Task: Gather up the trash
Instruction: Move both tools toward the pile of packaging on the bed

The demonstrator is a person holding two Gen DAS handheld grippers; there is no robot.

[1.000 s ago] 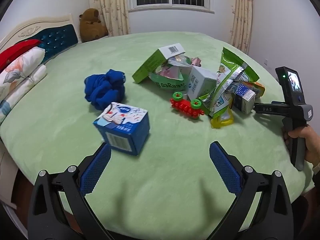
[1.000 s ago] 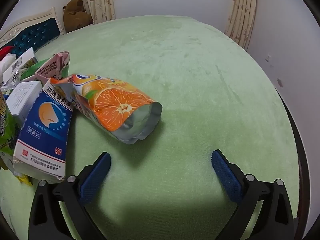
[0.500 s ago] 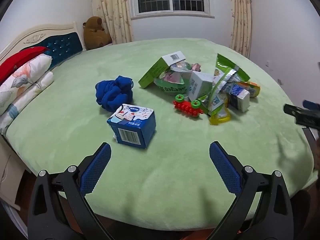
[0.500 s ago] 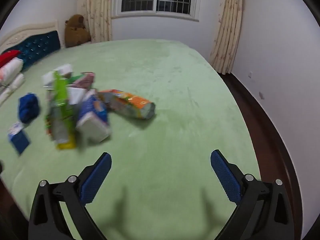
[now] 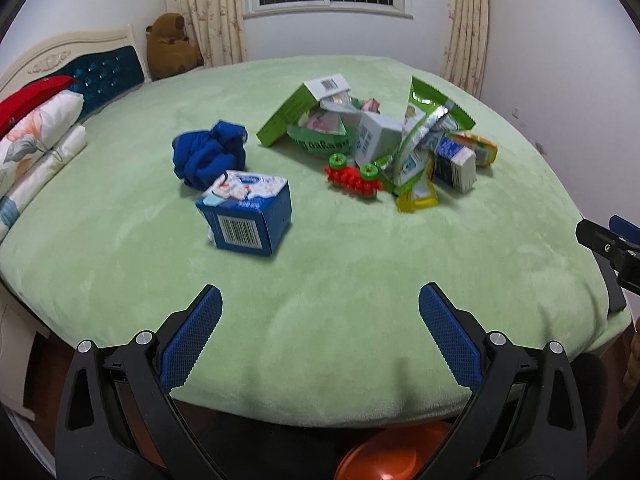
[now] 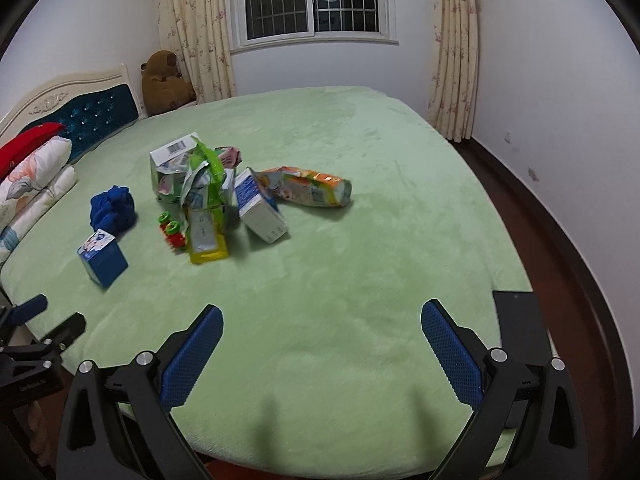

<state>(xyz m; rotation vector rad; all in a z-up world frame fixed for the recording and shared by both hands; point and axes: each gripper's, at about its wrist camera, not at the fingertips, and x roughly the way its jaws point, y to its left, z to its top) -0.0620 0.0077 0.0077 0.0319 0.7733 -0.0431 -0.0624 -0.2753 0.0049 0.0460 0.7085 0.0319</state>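
Observation:
A pile of trash lies on the green bed: a green carton (image 5: 296,114), a green snack bag (image 5: 420,136), a white-blue box (image 5: 456,162) and an orange juice pouch (image 6: 308,192). A blue tissue box (image 5: 248,216) lies apart, nearer me. My left gripper (image 5: 320,336) is open and empty over the bed's near edge. My right gripper (image 6: 320,352) is open and empty, also at the near edge, well short of the pile (image 6: 208,196).
A blue cloth (image 5: 208,154) and a red-green toy (image 5: 352,176) lie by the pile. Pillows (image 5: 36,140), a headboard and a brown plush bear (image 5: 172,46) are at the left. An orange bin (image 5: 392,456) shows below the bed edge.
Both grippers have pulled back from the pile toward the bed's near edge and risen. The right gripper moved away from the orange pouch. Both stayed open.

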